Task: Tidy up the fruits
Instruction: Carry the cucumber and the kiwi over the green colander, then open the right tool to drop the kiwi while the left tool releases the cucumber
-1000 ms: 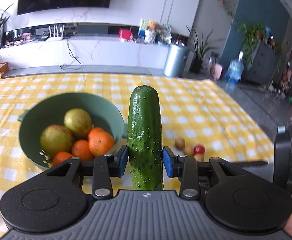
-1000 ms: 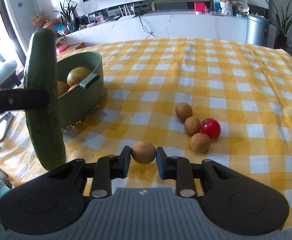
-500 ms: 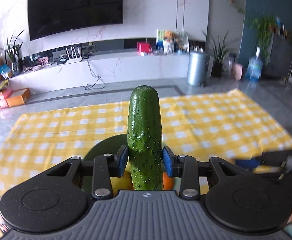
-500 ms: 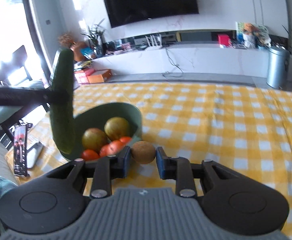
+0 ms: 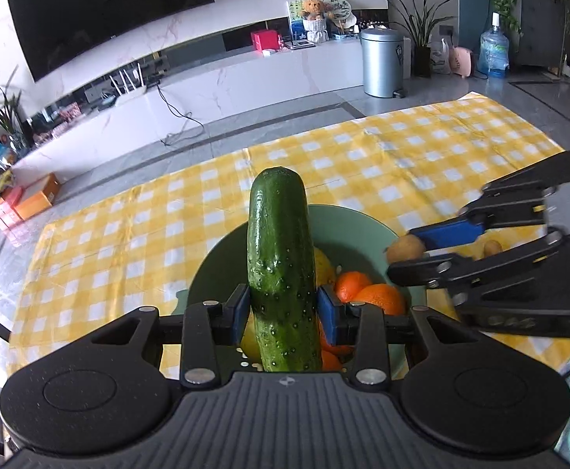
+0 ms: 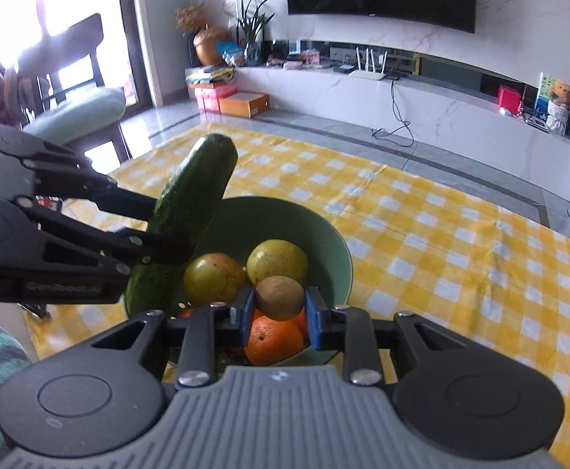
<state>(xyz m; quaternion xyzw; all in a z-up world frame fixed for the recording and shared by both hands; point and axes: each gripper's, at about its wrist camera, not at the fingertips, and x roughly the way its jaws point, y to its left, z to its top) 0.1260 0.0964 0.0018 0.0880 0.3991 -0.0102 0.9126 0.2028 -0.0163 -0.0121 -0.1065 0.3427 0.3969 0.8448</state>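
In the left wrist view, your left gripper [image 5: 283, 310] is clamped on a cucumber [image 5: 279, 262], which stands upright between the blue pads directly above the green bowl [image 5: 367, 230]. The bowl sits on the yellow checked tablecloth [image 5: 402, 156] and already contains oranges [image 5: 379, 297] and a yellowish fruit, mostly hidden behind the cucumber. At the right of this view, your right gripper [image 5: 410, 248] grips a small brown fruit [image 5: 405, 247] over the right rim of the bowl; another small brown fruit [image 5: 492, 248] shows just past it on the cloth. In the right wrist view, your right gripper [image 6: 279, 314] holds the small brown fruit [image 6: 279, 297] firmly between its pads, above an orange [image 6: 273, 340] in the green bowl [image 6: 339, 262]. Two green-yellow round fruits [image 6: 277, 262] lie further back in the bowl. The cucumber [image 6: 185, 211] leans over the left rim, held by your left gripper [image 6: 160, 234]. Judged status: several fruits are already in the bowl; both held items are positioned for release but not yet deposited. At least one fruit on the cloth appears to remain for collection.
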